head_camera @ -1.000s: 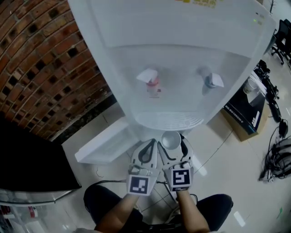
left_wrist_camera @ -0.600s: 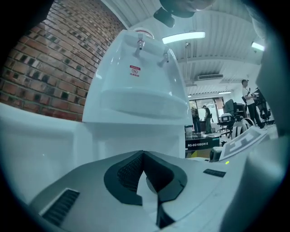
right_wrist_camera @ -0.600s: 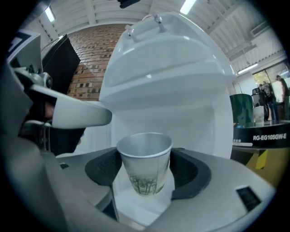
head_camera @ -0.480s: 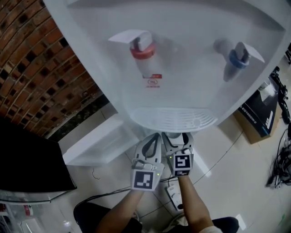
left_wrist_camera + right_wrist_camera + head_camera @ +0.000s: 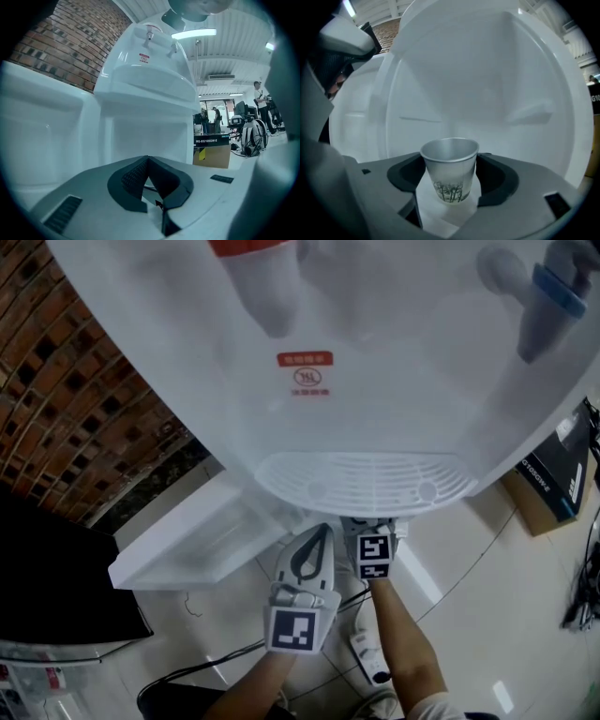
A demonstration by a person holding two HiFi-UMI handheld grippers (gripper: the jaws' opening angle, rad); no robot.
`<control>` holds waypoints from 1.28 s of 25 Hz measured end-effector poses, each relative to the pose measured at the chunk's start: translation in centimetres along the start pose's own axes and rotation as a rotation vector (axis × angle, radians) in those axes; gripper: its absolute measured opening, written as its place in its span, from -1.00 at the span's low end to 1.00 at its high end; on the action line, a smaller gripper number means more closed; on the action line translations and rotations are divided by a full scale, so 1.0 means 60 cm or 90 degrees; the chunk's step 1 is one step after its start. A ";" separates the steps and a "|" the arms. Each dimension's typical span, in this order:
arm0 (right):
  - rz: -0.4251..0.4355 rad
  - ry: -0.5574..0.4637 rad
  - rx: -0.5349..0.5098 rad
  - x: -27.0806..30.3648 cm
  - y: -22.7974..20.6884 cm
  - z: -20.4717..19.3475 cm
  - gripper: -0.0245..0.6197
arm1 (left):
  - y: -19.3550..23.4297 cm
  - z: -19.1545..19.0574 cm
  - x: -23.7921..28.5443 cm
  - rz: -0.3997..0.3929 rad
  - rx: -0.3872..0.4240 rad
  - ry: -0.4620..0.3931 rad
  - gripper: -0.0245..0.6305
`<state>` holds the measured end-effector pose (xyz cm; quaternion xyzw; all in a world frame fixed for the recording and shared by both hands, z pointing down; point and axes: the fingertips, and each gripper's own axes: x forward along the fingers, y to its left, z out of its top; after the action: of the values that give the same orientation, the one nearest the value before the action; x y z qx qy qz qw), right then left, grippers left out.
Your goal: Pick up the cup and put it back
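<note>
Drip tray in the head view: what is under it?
The tips of the right hand-held gripper reach under the tray. The cup between its jaws is covered there; only the right gripper view shows it.

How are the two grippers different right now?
The left gripper has its fingers shut together, empty; the right gripper has them spread, gripping a paper cup. The right gripper reaches under the drip tray; the left gripper sits short of it. Both carry a marker cube.
</note>
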<state>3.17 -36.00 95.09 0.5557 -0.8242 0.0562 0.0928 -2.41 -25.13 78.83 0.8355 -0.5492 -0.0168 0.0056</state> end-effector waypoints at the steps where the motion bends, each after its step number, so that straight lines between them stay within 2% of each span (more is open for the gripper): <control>1: -0.001 0.000 0.002 0.004 -0.001 -0.004 0.15 | -0.001 -0.002 -0.001 -0.001 0.001 0.001 -0.95; 5: 0.002 0.007 0.015 0.016 -0.004 -0.016 0.23 | -0.002 -0.015 -0.004 -0.005 0.007 0.011 -0.95; 11: -0.001 0.015 0.018 0.006 -0.005 -0.025 0.23 | 0.003 -0.029 -0.012 -0.004 0.009 0.021 -0.95; 20: -0.016 0.023 0.020 -0.065 0.010 0.011 0.23 | 0.010 -0.010 -0.008 0.002 -0.023 0.007 -0.95; 23: -0.025 0.026 0.031 -0.103 0.019 0.044 0.22 | 0.004 0.004 -0.009 -0.010 -0.020 0.011 -0.95; 27: -0.033 0.002 0.041 -0.176 0.051 0.136 -0.48 | 0.001 0.053 -0.003 -0.020 -0.009 -0.015 -0.95; 29: -0.033 -0.021 0.049 -0.217 0.075 0.194 -0.63 | 0.004 0.080 -0.011 -0.020 -0.020 -0.029 -0.95; 32: -0.025 -0.048 0.023 -0.265 0.102 0.267 -0.80 | -0.002 0.111 -0.024 -0.034 -0.014 -0.040 -0.95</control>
<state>1.83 -22.45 76.09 0.5751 -0.8149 0.0486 0.0529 -3.08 -23.69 72.22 0.8488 -0.5264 -0.0492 -0.0034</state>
